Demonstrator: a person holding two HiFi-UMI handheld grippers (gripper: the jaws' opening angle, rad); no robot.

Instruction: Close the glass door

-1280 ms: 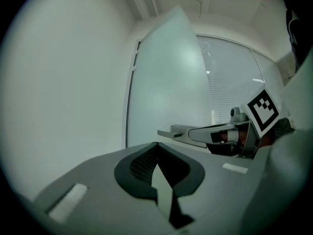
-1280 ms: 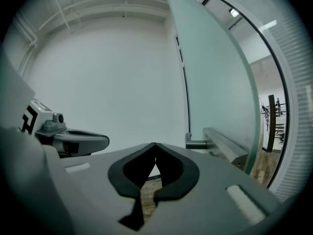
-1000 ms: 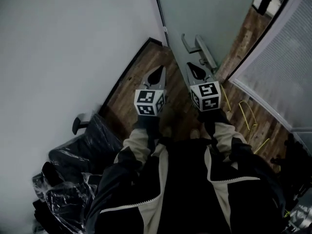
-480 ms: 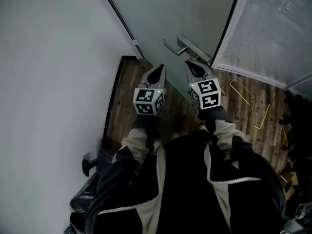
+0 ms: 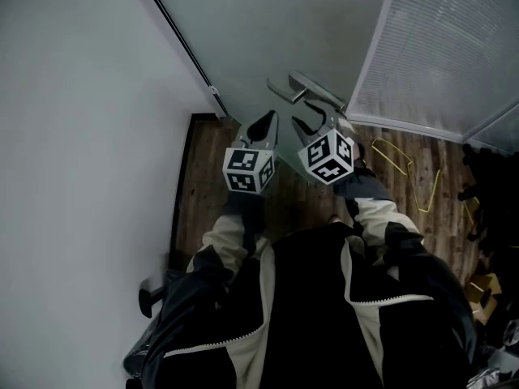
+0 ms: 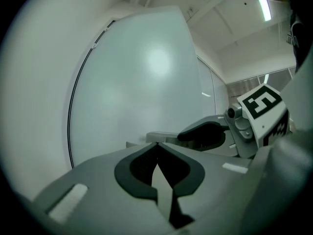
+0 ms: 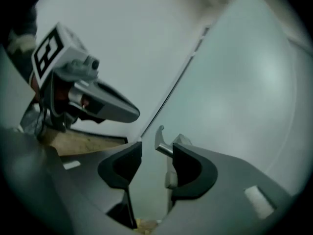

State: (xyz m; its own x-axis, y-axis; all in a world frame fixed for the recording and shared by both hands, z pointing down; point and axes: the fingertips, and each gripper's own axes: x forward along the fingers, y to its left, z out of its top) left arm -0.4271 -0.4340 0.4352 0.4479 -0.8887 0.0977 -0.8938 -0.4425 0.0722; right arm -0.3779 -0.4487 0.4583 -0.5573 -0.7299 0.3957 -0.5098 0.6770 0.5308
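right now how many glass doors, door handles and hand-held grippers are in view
pale frosted glass door: 1
silver metal lever door handle: 1
hand-held grippers with black-and-white marker cubes: 2 (left hand-held gripper shut; right hand-held gripper jaws just opened, nothing gripped, handle just ahead of the gap)
total: 4

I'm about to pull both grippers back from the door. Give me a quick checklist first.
1. Right gripper off the handle: ok. Its fingers have just been opening. The handle tip shows in the gap, not pressed.
2. Left gripper empty: ok. Its fingers are shut on nothing.
3. Door edge meets the wall: ok in the head view.
4. Door fully caught shut: cannot tell.
5. Grippers apart from each other: ok.
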